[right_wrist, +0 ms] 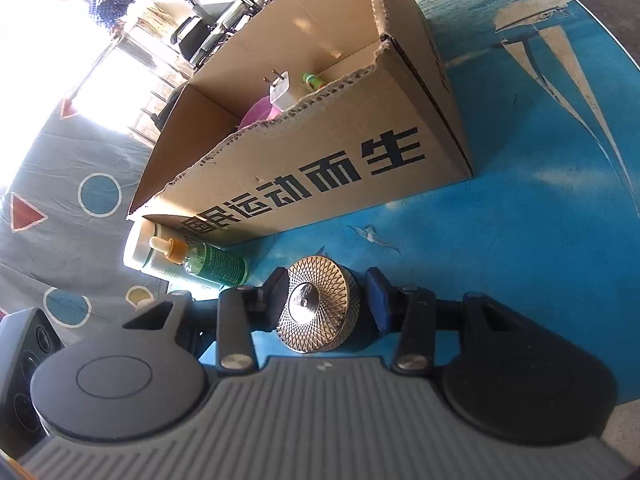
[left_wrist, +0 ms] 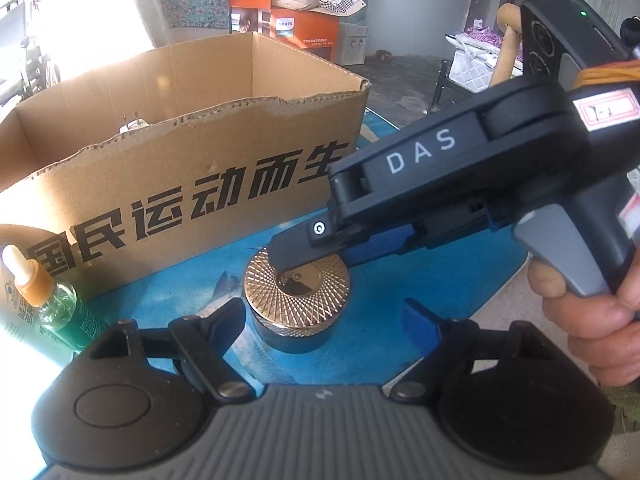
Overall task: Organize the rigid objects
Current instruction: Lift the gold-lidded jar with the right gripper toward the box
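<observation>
Round jar with a gold lid, knurled in a diamond pattern, over a dark base, is sitting on the glossy blue table just in front of the corrugated cardboard box. Right gripper is straddling it with jaws partly open; pads close on both sides, contact unclear. Left gripper is hovering wide open, holding nothing. Green dropper bottle is lying beside the box.
</observation>
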A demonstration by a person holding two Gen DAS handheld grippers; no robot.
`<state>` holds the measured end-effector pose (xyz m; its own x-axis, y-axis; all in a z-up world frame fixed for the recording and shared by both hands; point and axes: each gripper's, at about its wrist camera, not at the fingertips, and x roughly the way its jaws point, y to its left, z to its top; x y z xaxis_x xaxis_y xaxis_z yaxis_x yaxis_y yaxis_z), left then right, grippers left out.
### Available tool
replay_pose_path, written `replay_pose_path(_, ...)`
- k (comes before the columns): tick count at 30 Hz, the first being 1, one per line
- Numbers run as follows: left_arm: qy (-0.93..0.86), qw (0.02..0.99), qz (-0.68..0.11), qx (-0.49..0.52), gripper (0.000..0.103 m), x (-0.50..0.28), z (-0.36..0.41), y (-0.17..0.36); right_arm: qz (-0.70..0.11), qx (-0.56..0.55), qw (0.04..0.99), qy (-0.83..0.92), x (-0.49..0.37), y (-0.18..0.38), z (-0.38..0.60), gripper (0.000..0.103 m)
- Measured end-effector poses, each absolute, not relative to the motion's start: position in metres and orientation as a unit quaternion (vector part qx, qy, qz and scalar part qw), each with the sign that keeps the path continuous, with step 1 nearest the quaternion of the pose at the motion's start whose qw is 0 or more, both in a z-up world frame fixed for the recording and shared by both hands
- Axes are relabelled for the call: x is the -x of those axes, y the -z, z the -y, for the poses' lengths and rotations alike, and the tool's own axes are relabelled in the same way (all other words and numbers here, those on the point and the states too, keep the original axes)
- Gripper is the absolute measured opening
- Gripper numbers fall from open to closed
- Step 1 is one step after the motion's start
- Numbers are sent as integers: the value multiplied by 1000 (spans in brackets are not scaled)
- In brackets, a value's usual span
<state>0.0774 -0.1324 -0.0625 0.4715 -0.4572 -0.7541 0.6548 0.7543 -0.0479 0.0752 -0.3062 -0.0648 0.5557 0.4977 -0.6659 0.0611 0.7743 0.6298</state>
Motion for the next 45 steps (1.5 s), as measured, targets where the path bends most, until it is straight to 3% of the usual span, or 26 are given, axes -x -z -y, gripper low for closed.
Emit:
replay_pose_path(9,301,843,-420,-151,84,-93,144,74,-461,-333,812,-128,-76,72,308,45)
replay_pose_path(21,291,841,-431,-145,59,-104,158,77,-469,-351,800,-130,-81,81,308,51)
replay_pose_path(45,272,865,-404,-125,57,-86,153,46,-449,-318,824,-135,-69,47,292,51)
